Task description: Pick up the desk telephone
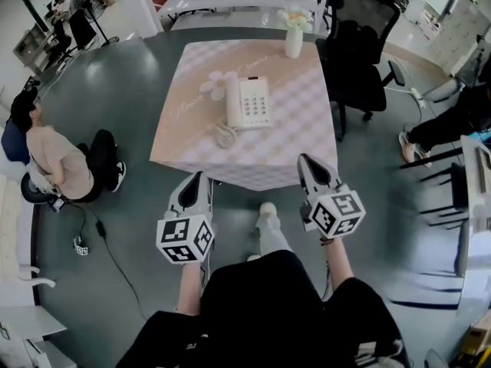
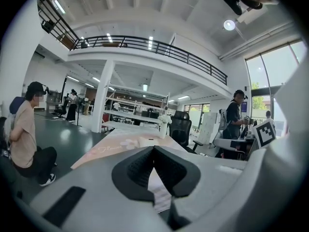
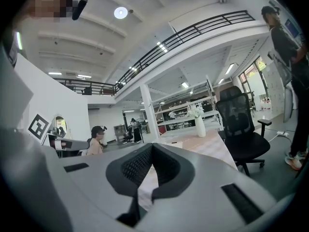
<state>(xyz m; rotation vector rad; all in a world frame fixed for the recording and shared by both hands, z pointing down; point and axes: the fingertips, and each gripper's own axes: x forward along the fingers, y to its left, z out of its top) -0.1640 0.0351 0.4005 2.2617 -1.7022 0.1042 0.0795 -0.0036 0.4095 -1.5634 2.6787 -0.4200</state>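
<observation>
Telephone: we saw the cream telephone [image 1: 248, 103] lying flat near the middle of the table [image 1: 307, 129], well apart from both grippers.
Cord: its coiled cord [image 1: 224, 135] lay at the telephone's near left corner.
Left gripper: we held the left gripper [image 1: 198, 176] just short of the table's near edge, left of the middle, jaws pressed together on nothing.
Right gripper: we held the right gripper [image 1: 304, 159] at the same edge near the right corner, jaws likewise closed and empty.
Vase: a white vase [image 1: 294, 41] of flowers stood at the far edge.
Chair: a black office chair [image 1: 355, 44] stood off the far right corner.
Person: someone [image 1: 61, 163] sat on the floor, well left of the table.
</observation>
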